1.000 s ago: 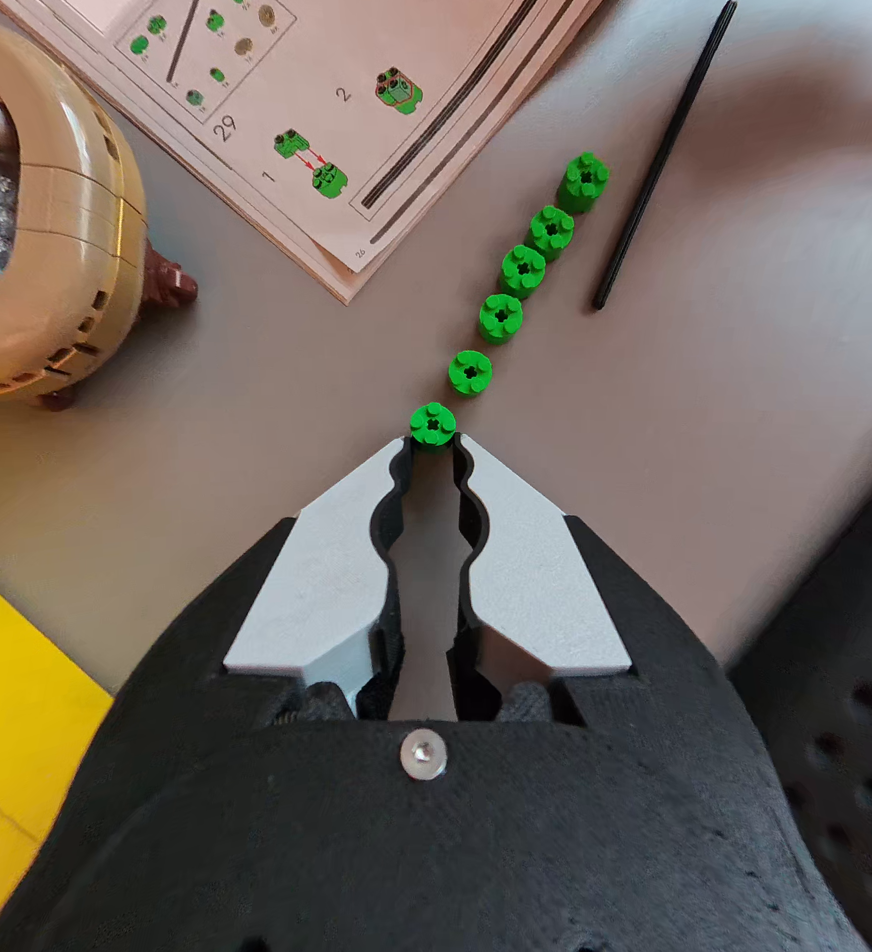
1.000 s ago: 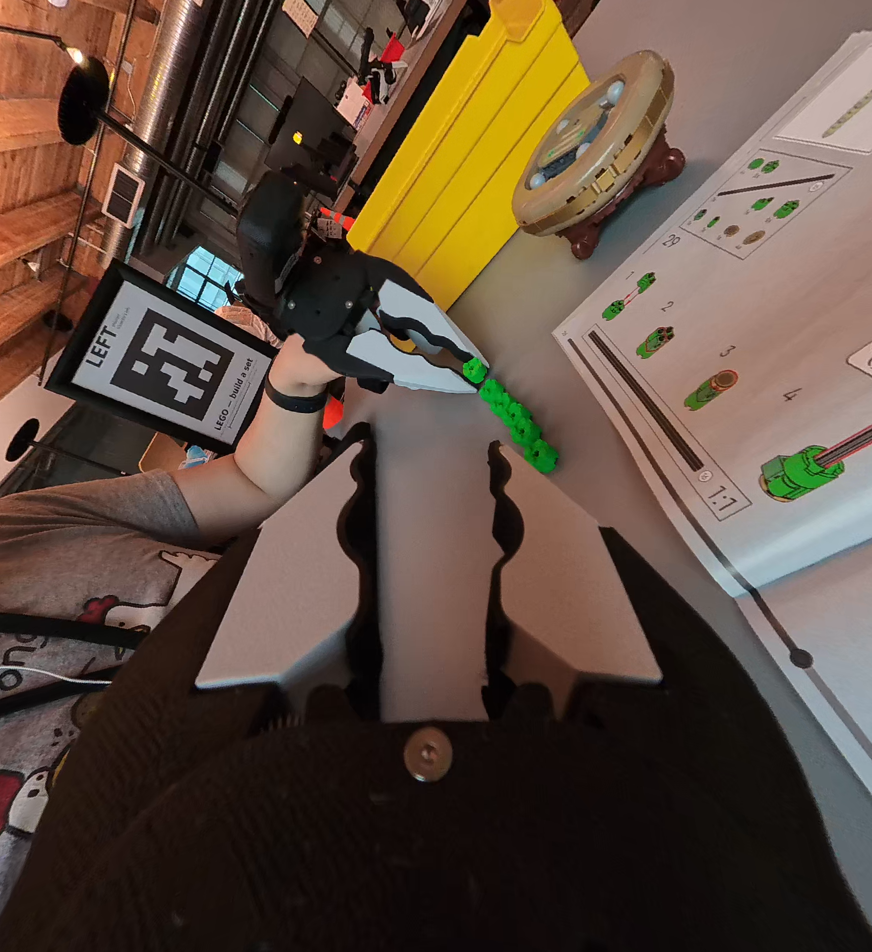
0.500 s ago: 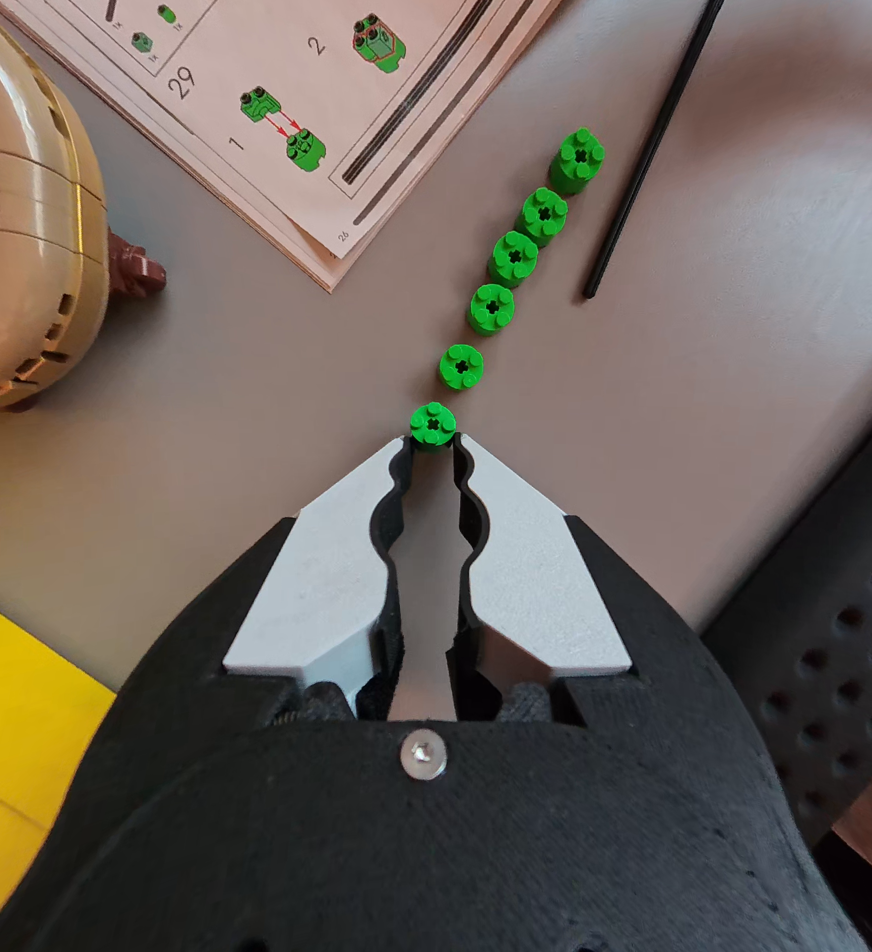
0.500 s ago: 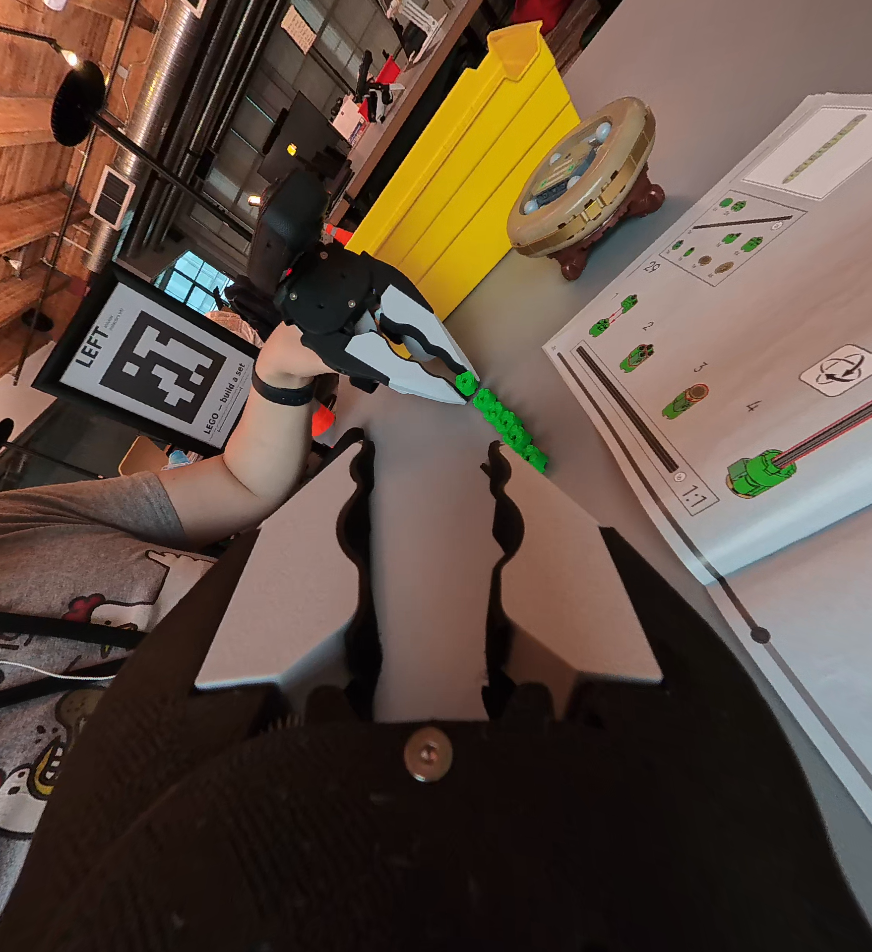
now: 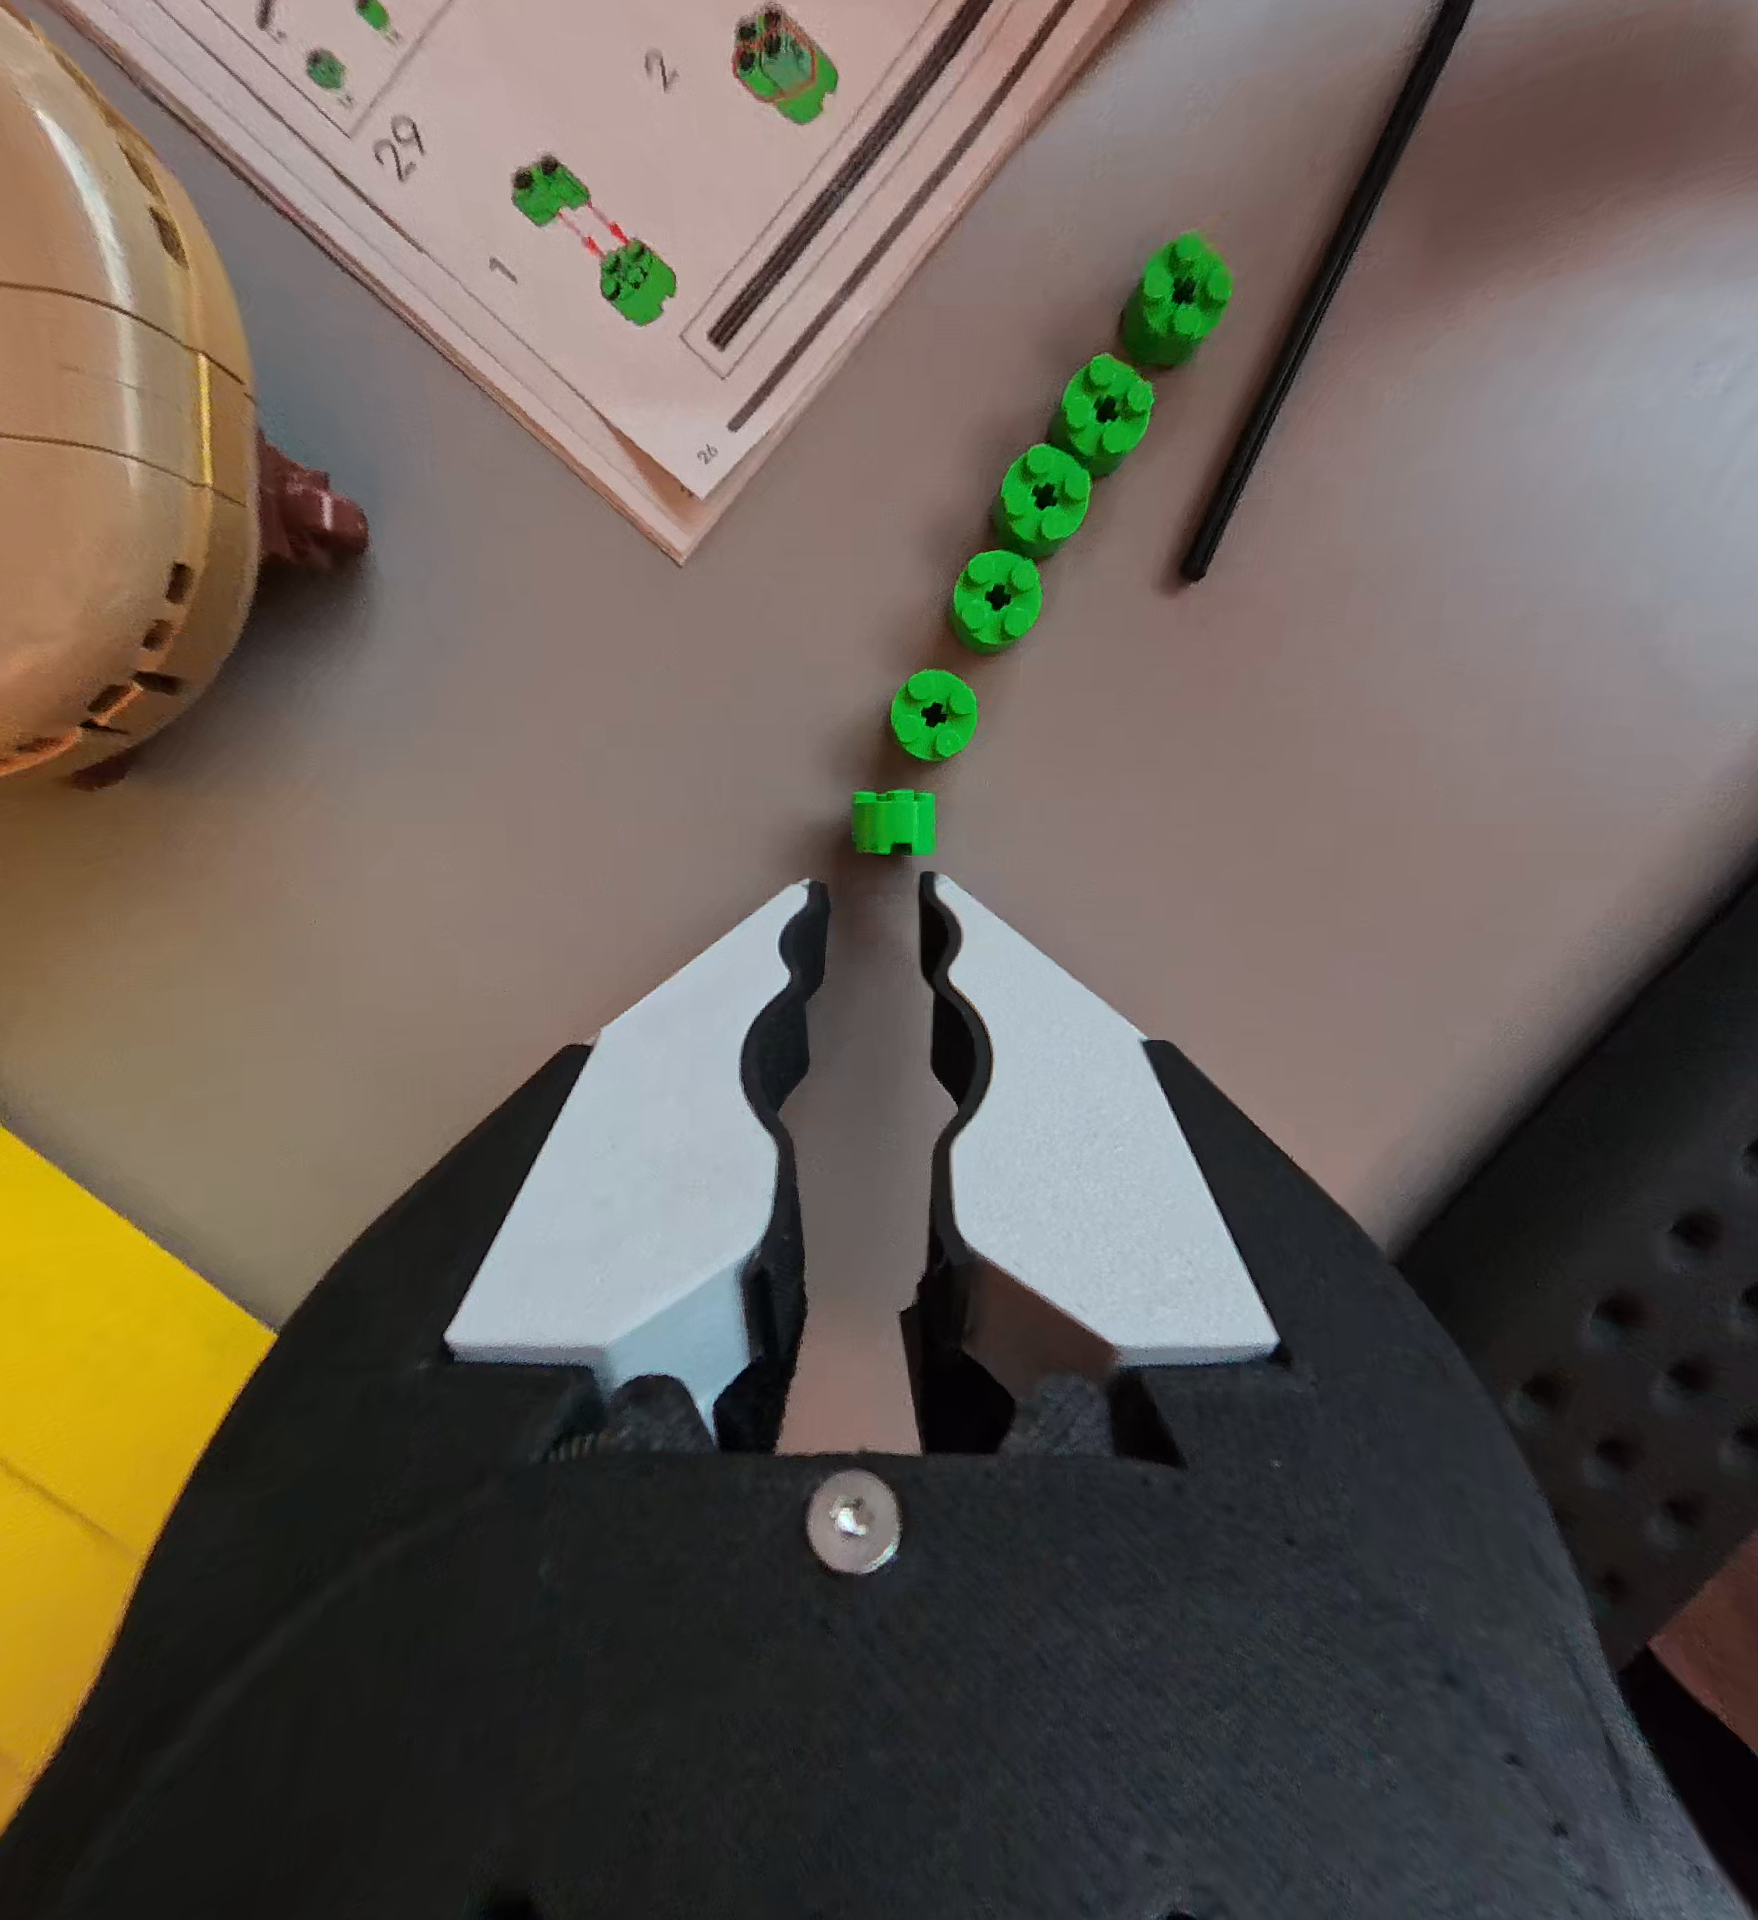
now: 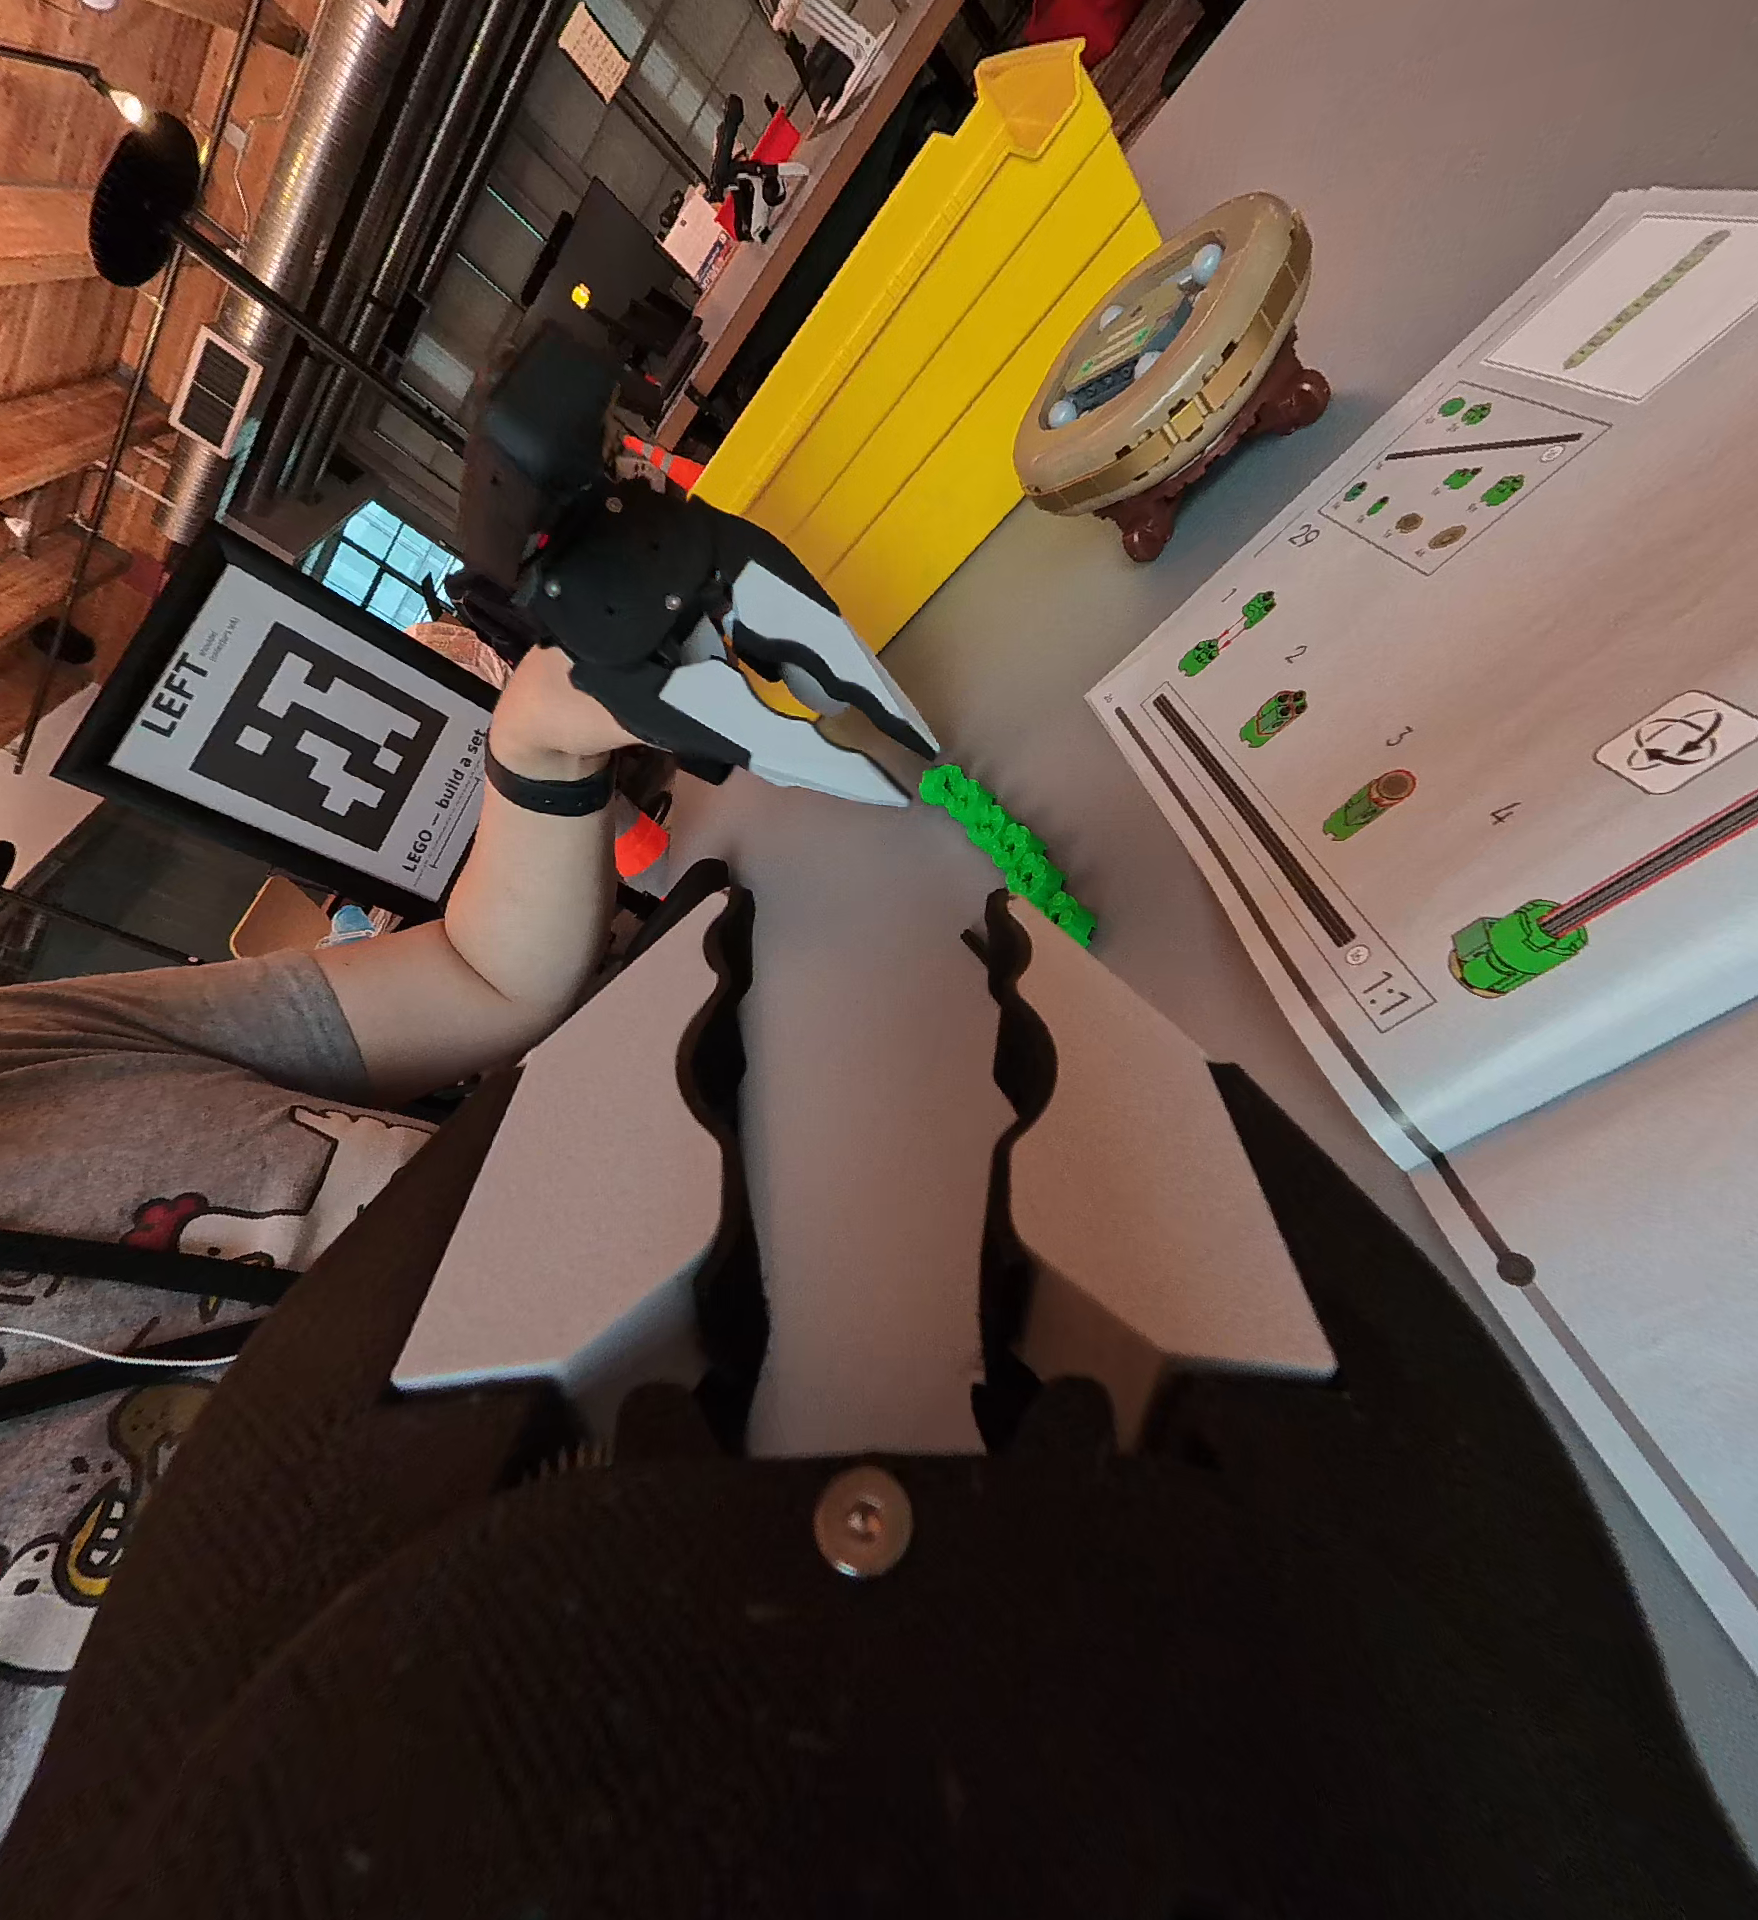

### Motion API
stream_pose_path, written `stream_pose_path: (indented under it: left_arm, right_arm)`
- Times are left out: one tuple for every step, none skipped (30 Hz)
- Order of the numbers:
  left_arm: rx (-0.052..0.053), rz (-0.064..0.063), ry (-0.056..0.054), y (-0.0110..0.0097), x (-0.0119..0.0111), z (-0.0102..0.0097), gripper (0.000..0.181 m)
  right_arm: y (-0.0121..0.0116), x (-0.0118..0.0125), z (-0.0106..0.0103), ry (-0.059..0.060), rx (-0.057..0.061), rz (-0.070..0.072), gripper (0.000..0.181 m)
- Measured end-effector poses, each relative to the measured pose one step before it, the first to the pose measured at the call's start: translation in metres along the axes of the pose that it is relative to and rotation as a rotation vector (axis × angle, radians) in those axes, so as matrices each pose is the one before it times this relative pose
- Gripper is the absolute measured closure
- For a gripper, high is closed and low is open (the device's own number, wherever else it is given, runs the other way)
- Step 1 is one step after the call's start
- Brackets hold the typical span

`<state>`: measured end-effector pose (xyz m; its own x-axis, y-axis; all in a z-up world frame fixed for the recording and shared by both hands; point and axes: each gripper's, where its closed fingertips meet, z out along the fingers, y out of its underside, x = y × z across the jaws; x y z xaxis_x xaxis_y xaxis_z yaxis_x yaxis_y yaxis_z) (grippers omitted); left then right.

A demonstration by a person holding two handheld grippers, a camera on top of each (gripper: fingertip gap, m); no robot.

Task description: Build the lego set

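Hovering just short of the nearest green round brick, the left gripper has its jaws slightly spread and empty; that brick lies tipped on the table, heading a row. The right gripper hangs back, jaws spread wide, nothing between them.

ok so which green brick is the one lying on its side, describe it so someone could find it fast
Start at the open instruction booklet on the grey table; right of its corner runs a line of six green round bricks. Follow the line to the end nearest the left gripper. That last brick shows its side wall, while the other five show studs and a cross hole.
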<state>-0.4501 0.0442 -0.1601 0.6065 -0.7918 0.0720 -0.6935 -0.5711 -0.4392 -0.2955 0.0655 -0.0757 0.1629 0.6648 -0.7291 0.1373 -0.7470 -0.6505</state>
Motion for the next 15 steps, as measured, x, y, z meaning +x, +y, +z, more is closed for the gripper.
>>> stream_pose_path:
  left_arm:
    - [0.0262,-0.0112,0.0275,-0.00457,0.00361,-0.00385,0.162]
    - [0.0156,-0.0114,0.0305,-0.00445,0.00392,-0.00375,0.158]
    - [-0.0028,-0.0129,0.0258,-0.00338,0.00329,-0.003,0.157]
    - [-0.0243,-0.0117,0.0178,-0.00162,0.00244,-0.00144,0.156]
    - [-0.0394,-0.0058,0.0045,-0.00009,0.00087,0.00003,0.155]
    - [-0.0413,0.0041,-0.0136,0.00016,-0.00129,0.00117,0.154]
    - [-0.0374,0.014,-0.0273,-0.00004,-0.00343,0.00191,0.153]
    - [-0.0328,0.0193,-0.0342,-0.0001,-0.00489,0.00242,0.152]
    - [-0.0263,0.0195,-0.0279,-0.00009,-0.00407,0.00236,0.152]
    - [-0.019,0.0152,-0.0082,-0.00015,-0.00107,0.00229,0.152]
    - [-0.0107,0.009,0.0079,-0.00094,0.00137,0.00228,0.153]
    - [-0.0053,0.0046,0.0086,-0.0013,0.00123,0.00197,0.154]
    - [-0.0101,0.0037,0.0029,-0.00024,0.00011,0.00211,0.156]
    - [-0.0155,0.0056,-0.0029,0.00101,-0.0007,0.00189,0.156]
    - [-0.015,0.0073,-0.0038,0.00134,-0.00055,0.00162,0.157]
  right_arm:
    - [0.00005,0.00047,-0.00017,0.0015,-0.0003,0.0007,0.137]
    - [0.0002,0.00072,0.00013,0.0026,-0.0008,0.0008,0.137]
    - [0.00051,0.00069,0.00032,0.0015,-0.0029,0.0013,0.137]
    - [0.00072,0.00042,0.00053,0.0004,-0.0041,0.0013,0.137]
    - [0.00075,0.0004,0.00067,0.0011,-0.0045,0.0005,0.137]
    - [0.00082,0.00012,0.00062,0.002,-0.0043,-0.0006,0.137]
    - [0.00092,-0.00003,0.00035,0.0021,-0.0047,-0.0018,0.137]
    - [0.00077,-0.00037,0.00008,0.0029,-0.0041,-0.0029,0.137]
    - [0.0003,-0.00056,-0.00029,0.0033,-0.0021,-0.0046,0.137]
    - [-0.00027,-0.00075,-0.0005,0.0031,0.0005,-0.0056,0.137]
    - [-0.00082,-0.00083,-0.00081,0.0015,0.0034,-0.0053,0.137]
    - [-0.00079,-0.00063,-0.00106,0.0001,0.0039,-0.0029,0.137]
    - [-0.00076,-0.00031,-0.001,-0.0004,0.0034,-0.0007,0.137]
    - [-0.00071,-0.00015,-0.00091,-0.0018,0.0033,0.0014,0.137]
    - [-0.00053,0.00012,-0.00084,-0.002,0.0028,0.0031,0.137]
